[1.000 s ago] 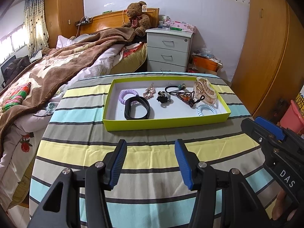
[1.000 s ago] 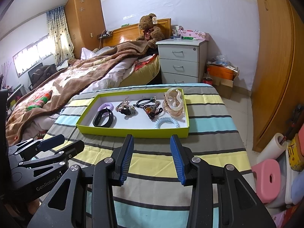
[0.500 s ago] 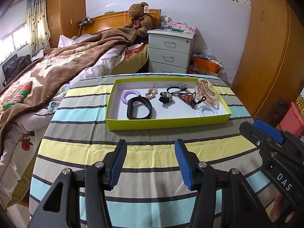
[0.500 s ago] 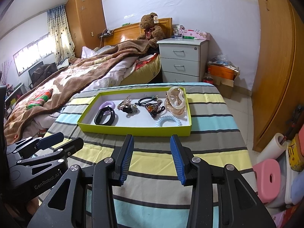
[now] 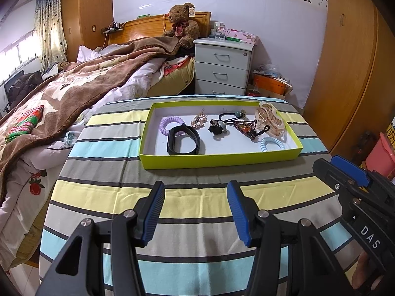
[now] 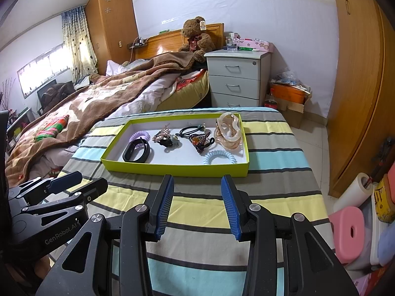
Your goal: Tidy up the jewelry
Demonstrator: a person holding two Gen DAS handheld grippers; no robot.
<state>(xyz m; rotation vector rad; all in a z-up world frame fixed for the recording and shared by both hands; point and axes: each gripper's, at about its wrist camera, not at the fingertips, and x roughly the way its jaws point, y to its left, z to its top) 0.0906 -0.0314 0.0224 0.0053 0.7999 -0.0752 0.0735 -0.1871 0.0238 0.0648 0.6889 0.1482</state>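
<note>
A lime-green tray sits at the far end of the striped table. In it lie a black band, a purple coil tie, a rhinestone clip, a black hair tie, a dark beaded piece, a beige claw clip and a blue coil tie. My left gripper is open and empty, short of the tray. My right gripper is open and empty, also short of the tray.
A bed with a brown blanket lies left of the table. A white nightstand and wooden wardrobe stand behind and right. A pink stool and paper roll sit on the floor right of the table.
Both grippers have drifted slightly back and up, so the tray looks a little farther away. Both stay open and nothing in the tray has moved.
</note>
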